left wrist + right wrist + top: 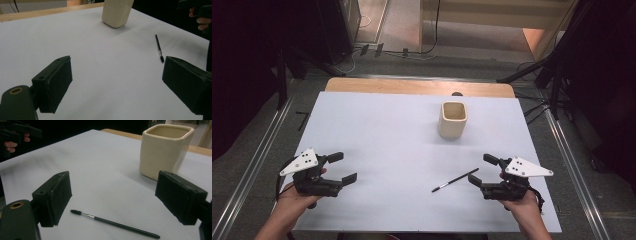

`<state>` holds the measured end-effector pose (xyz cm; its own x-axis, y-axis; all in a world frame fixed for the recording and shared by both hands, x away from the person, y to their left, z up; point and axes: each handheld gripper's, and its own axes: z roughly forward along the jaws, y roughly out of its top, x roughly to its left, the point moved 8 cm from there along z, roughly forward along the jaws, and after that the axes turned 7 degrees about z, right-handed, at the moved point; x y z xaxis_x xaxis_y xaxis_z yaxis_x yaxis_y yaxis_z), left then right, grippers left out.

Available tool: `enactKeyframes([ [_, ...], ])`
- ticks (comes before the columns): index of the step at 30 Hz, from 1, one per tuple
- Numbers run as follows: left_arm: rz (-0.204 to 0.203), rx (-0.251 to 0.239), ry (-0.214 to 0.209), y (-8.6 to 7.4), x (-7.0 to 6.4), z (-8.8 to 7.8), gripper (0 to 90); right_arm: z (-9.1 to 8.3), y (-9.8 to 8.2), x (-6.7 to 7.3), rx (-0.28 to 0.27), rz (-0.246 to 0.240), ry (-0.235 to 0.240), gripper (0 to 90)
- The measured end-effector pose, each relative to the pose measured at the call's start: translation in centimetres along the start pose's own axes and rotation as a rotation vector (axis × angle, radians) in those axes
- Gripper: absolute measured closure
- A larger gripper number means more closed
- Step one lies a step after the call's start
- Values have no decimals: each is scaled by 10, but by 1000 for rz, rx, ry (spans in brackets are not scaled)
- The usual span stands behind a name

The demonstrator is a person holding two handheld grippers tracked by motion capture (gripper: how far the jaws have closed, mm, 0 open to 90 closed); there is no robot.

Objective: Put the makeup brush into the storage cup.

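A thin black brush (455, 180) lies flat on the white table top (392, 150), its tip toward the near left. Just right of it my right gripper (482, 170) stands open with nothing between its jaws; from its own view the brush (115, 223) lies close below the gap (113, 197). A cream square cup (453, 119) stands upright farther back, seen also as the cup (163, 151) from the right gripper view. My left gripper (343, 167) rests open and empty at the near left; its view (117, 82) shows the brush (158, 47) and the cup (116, 12) ahead.
A wooden strip (419, 87) edges the far side of the table. Dark stands and cables flank both sides on the floor. Bare white surface spreads between the two grippers and in front of the cup.
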<state>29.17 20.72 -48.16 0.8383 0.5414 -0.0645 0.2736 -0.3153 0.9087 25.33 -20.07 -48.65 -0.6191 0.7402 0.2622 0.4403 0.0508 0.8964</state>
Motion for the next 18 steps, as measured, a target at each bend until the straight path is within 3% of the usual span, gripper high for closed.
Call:
enactKeyframes([
  [13,-8,-5,16,0,3,-1,94,1,-1,-1,5,-3,2,148],
  [18,-23,29,34,-4,7,-1,94,2,-2,-1,22,-8,6,152],
])
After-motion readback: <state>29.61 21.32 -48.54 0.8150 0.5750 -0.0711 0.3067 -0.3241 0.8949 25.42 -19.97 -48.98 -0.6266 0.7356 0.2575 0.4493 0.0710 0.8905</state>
